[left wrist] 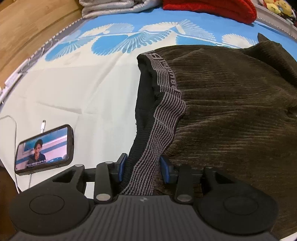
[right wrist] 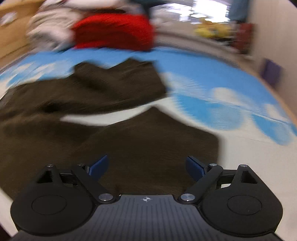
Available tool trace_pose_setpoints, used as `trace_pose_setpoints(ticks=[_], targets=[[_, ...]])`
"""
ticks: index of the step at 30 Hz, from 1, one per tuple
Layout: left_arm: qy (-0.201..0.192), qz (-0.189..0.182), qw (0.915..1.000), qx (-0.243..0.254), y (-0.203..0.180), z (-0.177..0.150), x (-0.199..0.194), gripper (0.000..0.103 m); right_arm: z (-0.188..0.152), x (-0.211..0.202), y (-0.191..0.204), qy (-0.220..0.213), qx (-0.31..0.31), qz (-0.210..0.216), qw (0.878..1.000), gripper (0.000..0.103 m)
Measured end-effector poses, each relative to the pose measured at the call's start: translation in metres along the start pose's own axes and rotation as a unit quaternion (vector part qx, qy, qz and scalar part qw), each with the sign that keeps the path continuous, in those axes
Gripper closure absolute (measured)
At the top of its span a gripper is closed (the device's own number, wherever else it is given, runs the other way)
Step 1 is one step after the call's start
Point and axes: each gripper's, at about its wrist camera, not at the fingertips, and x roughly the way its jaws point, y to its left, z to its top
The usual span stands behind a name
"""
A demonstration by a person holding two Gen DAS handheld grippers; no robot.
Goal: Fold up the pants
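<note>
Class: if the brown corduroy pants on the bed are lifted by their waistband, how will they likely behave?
The brown pants would probably droop: their ribbed cloth lies in soft folds. The striped waistband already bends between the left tongs, so likely stretchy. They look thick, perhaps fairly heavy.

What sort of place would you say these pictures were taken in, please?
Probably a bedroom at home: brown pants lie on a blue-and-white patterned bedsheet, with piled laundry and plush toys behind.
</note>
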Motion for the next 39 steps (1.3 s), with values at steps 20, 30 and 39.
trace_pose_setpoints(ticks=[20,30,39], targets=[[0.018,-0.025,0.9995,0.001,-0.002,-0.002,0.003,0.048,-0.122,-0.103,-0.295,-0.042,0.452,-0.236,0.859,0.097],[0.024,-0.039,0.9989,-0.007,0.009,0.004,-0.01,0.067,-0.194,-0.107,-0.326,-0.06,0.553,-0.191,0.809,0.097],[0.015,-0.034,0.9993,-0.002,0.02,-0.008,-0.017,0.068,-0.207,-0.106,-0.312,-0.038,0.554,-0.201,0.807,0.097]])
